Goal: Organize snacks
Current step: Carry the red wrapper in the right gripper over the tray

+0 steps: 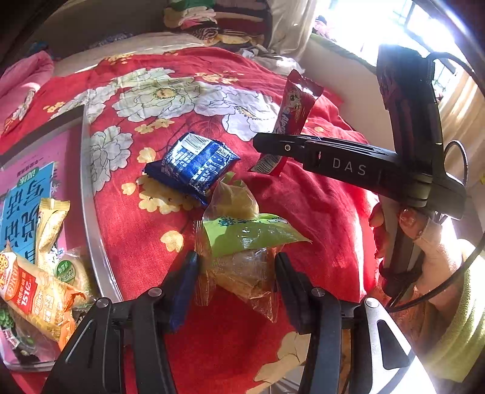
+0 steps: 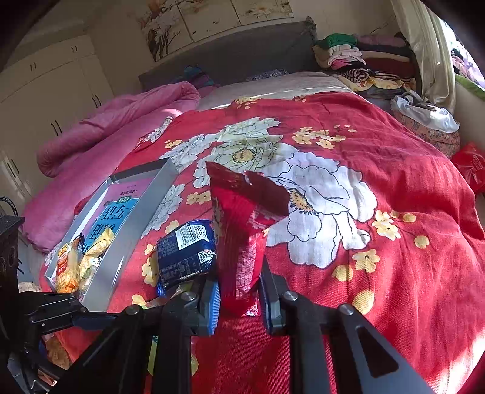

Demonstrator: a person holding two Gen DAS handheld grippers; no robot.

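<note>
The room was a sunlit bedroom: white cupboards [image 2: 45,91] along one wall, a grey headboard [image 2: 230,51] under a painted panel, and a bright window [image 1: 379,27] on the far side. A red bedspread [image 2: 379,188] printed with big white flowers covered the bed, with a rolled pink quilt [image 2: 106,127] along its left edge and a pile of folded clothes [image 2: 357,60] at the head-end corner.

On the bedspread near its left edge lay a shallow grey box [image 2: 142,218] holding a few yellow and orange snack packets [image 1: 39,291]. Just beside the box, toward the middle of the bedspread, lay a blue packet [image 1: 194,163].

The left gripper [image 1: 236,269] had its fingers on either side of a clear bag with a green label [image 1: 242,242], both pads touching the wrapper, the bag resting on the bedspread below the blue packet.

The right gripper [image 2: 239,297] pinched the lower end of a red packet [image 2: 242,230], which stood upright and lifted off the cloth, just right of the blue packet. A hand [image 1: 424,242] gripped that tool's handle.
</note>
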